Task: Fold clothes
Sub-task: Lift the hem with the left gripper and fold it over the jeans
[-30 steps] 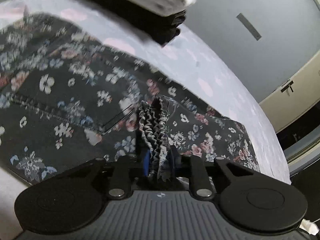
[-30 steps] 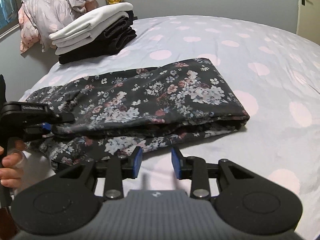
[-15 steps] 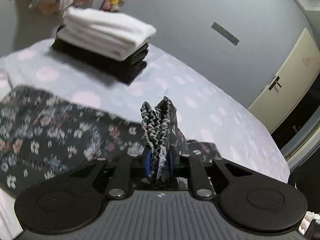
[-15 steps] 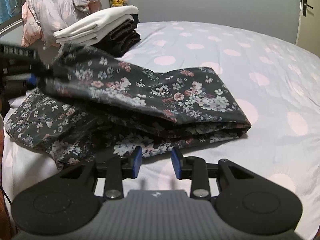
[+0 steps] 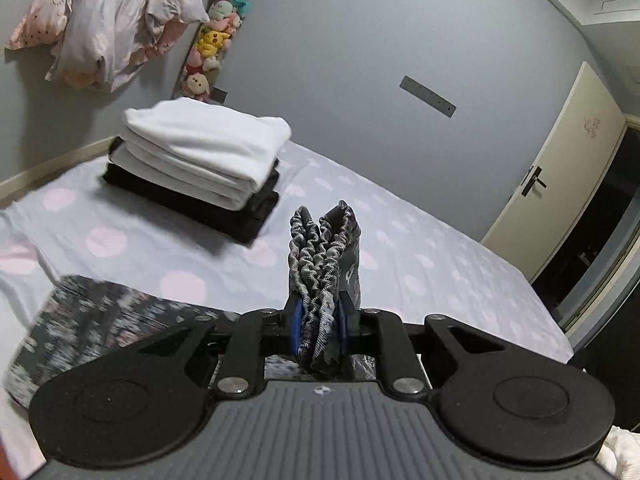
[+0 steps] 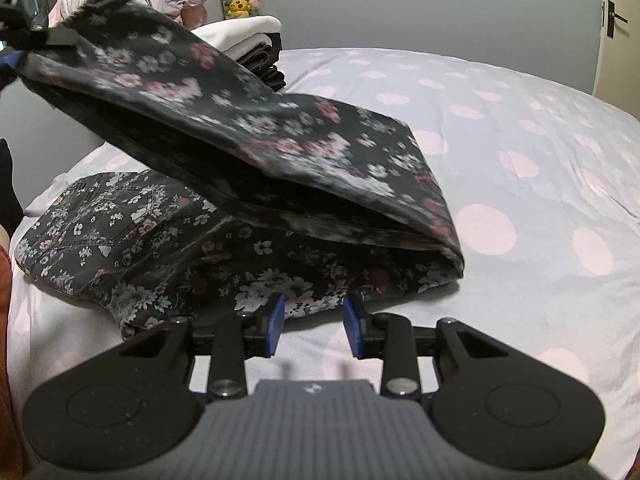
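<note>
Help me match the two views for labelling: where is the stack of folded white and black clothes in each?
Left wrist: stack of folded clothes, upper left, on the bed.
Right wrist: the stack, top centre-left, partly hidden behind the lifted floral garment.
Shared landmark: plush toys hanging on the wall.

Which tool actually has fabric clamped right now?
The left tool: its blue pads pinch the floral garment's elastic edge, lifting that end. The right tool is open, nothing between its pads.
</note>
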Demonstrator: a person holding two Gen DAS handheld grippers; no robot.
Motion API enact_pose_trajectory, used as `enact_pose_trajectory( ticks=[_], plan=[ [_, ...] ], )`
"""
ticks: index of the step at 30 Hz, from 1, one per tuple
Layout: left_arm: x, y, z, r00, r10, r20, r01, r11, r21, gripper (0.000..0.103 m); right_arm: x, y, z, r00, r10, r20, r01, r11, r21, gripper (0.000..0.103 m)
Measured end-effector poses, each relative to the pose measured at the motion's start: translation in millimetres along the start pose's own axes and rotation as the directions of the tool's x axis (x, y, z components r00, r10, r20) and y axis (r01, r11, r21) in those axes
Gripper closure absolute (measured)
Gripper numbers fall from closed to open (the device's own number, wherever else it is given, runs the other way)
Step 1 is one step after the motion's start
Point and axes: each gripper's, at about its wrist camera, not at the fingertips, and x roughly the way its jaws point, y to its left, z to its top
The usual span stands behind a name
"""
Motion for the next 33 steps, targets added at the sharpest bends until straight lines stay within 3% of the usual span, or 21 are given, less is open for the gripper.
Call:
enact_pose_trajectory(
  ticks=[6, 10, 14, 20, 23, 28, 30, 33],
  plan=[
    [-4, 54, 23, 0.994, 0.089, -0.065, -0.09, 0.996, -0.017, 0.083, 0, -4, -1, 1.0, -0.003, 0.0, 0.003, 1.0, 0.008, 0.067],
    [11, 100, 22, 0.974, 0.179, -0.137, -0.186, 0.982, -0.04, 0.083, 3, -8, -1, 1.0, -0.007, -0.006, 0.007, 1.0, 0.016, 0.068],
    [34, 149, 5, 0.939, 0.272, -0.21, -0.299, 0.948, -0.112, 0.083, 6, -13, -1, 1.0, -0.014, -0.014, 0.015, 1.0, 0.022, 0.068],
    [67, 189, -34, 0.864, 0.405, -0.299, -0.465, 0.869, -0.169, 0.083, 12, -16, -2, 0.999, -0.031, -0.03, 0.031, 0.999, 0.023, 0.068],
    [73, 189, -55, 0.842, 0.462, -0.279, -0.515, 0.842, -0.161, 0.08, 14, -19, 0, 0.998, -0.043, -0.035, 0.044, 0.999, 0.019, 0.068],
    [82, 164, -66, 0.79, 0.577, -0.209, -0.592, 0.806, -0.015, 0.073, 19, -24, 12, 0.997, -0.067, -0.04, 0.068, 0.998, 0.013, 0.068],
    [84, 158, -66, 0.778, 0.6, -0.187, -0.607, 0.794, 0.022, 0.071, 21, -26, 19, 0.996, -0.075, -0.038, 0.076, 0.997, 0.018, 0.068],
    [83, 155, -66, 0.775, 0.612, -0.157, -0.616, 0.788, 0.029, 0.068, 21, -33, 31, 0.997, -0.078, -0.026, 0.08, 0.995, 0.067, 0.068]
  ],
)
